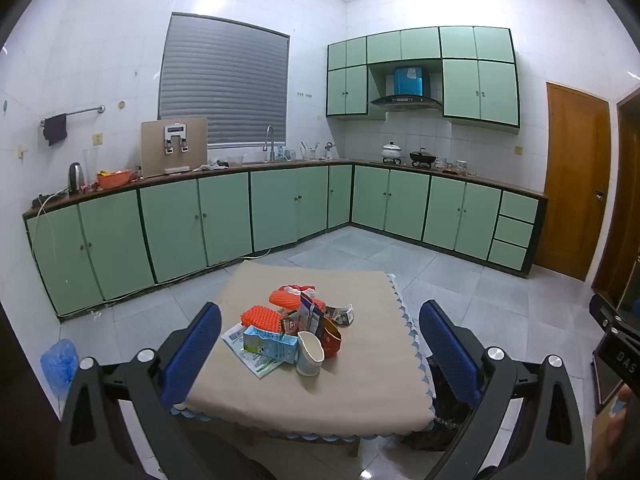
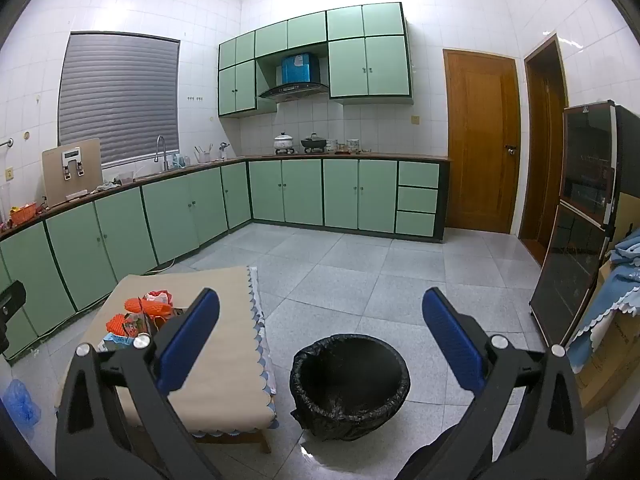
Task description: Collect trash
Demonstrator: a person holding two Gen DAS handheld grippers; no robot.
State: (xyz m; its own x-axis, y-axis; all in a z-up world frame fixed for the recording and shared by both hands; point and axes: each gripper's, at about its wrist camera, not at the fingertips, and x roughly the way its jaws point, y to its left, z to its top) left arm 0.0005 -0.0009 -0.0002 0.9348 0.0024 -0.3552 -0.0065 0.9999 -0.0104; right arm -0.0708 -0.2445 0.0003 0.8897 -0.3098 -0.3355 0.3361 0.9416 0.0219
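A pile of trash [image 1: 294, 330] lies on a low table with a beige cloth [image 1: 360, 392]: orange foam nets [image 1: 260, 315], a light blue carton [image 1: 271, 346], a white paper cup [image 1: 310, 354], a red packet [image 1: 332, 338] and crumpled wrappers. My left gripper [image 1: 320, 328] hangs open in front of and above the pile, holding nothing. In the right wrist view the same pile [image 2: 138, 320] sits on the table's left part, half hidden by the left finger. A bin lined with a black bag [image 2: 351, 384] stands on the floor right of the table [image 2: 224, 380]. My right gripper [image 2: 320, 320] is open above the bin, nothing in it.
Green kitchen cabinets [image 1: 180, 224] run along the left and far walls. A blue plastic bag [image 1: 59, 360] lies on the floor left of the table. Wooden doors [image 2: 482, 140] and a dark glass cabinet [image 2: 580, 216] stand to the right. The other gripper's body [image 1: 616, 336] shows at right.
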